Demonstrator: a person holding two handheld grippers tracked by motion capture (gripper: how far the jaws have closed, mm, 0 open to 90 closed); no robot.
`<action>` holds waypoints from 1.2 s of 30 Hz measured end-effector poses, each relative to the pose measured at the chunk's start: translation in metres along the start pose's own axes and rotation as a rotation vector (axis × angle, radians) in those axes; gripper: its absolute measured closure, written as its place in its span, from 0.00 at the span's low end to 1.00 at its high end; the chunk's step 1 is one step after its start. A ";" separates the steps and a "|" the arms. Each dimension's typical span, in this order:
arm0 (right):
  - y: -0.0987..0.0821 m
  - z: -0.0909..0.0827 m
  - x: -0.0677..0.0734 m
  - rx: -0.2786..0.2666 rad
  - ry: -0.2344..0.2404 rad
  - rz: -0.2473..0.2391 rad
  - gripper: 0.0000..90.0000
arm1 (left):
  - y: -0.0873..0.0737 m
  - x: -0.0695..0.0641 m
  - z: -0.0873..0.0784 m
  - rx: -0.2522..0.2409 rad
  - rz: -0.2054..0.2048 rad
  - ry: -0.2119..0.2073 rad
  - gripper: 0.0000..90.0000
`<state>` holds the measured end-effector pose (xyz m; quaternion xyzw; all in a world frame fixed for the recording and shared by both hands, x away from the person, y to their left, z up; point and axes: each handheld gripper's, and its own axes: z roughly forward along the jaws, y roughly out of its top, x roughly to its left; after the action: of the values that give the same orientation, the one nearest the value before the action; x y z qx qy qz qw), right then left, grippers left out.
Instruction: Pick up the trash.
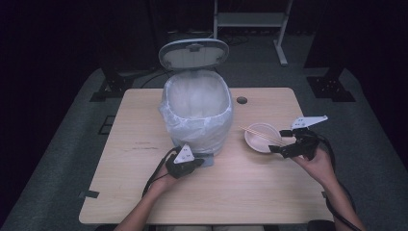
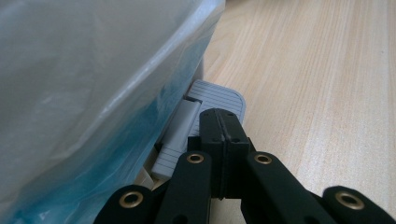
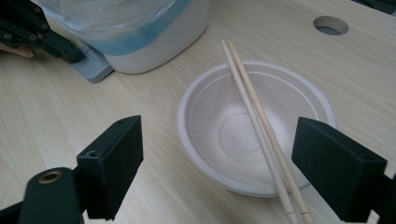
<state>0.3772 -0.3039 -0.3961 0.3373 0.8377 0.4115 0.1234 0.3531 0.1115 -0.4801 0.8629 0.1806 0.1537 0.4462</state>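
Above the table, the high view shows my left gripper (image 1: 192, 162) at the foot of the bin (image 1: 196, 113), its lid (image 1: 193, 53) standing open. My right gripper (image 1: 284, 142) sits beside the bowl (image 1: 262, 137), which carries the chopsticks (image 1: 261, 134) across its rim. Bowl and bin stand near each other, apart.

Along my left gripper (image 2: 223, 122), the jaws are fully closed, holding nothing, tips pressing on the grey pedal (image 2: 205, 116). The bag (image 2: 88, 84) hangs just left of my tips. Judgement: this press keeps the lid up; I should hold it steady and square on the pedal, clear of the bag.

Along my right gripper (image 3: 229, 154), the jaws stand wide and empty. The bowl (image 3: 219, 135) lies between and just ahead of my fingers (image 3: 114, 163); the chopsticks (image 3: 254, 112) run across it toward my right-hand finger. The pedal (image 3: 93, 65) and the other gripper (image 3: 70, 51) show far left.

Judgement: the step in hand is gripping the bowl. I should close on the near rim, keep it level so the loose sticks do not roll off, then carry it over the open bin.
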 end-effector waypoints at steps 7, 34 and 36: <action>0.002 0.015 -0.010 0.055 -0.001 -0.016 0.18 | 0.000 0.000 0.000 -0.003 -0.005 -0.002 1.00; 0.028 0.075 -0.031 0.238 0.027 -0.112 0.59 | 0.000 0.001 0.000 -0.001 -0.013 -0.007 1.00; 0.029 0.077 -0.032 0.249 0.027 -0.114 0.63 | 0.000 0.001 0.000 -0.001 -0.015 -0.008 1.00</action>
<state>0.4516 -0.2663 -0.4242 0.2962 0.9017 0.3011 0.0928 0.3537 0.1119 -0.4802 0.8620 0.1850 0.1471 0.4484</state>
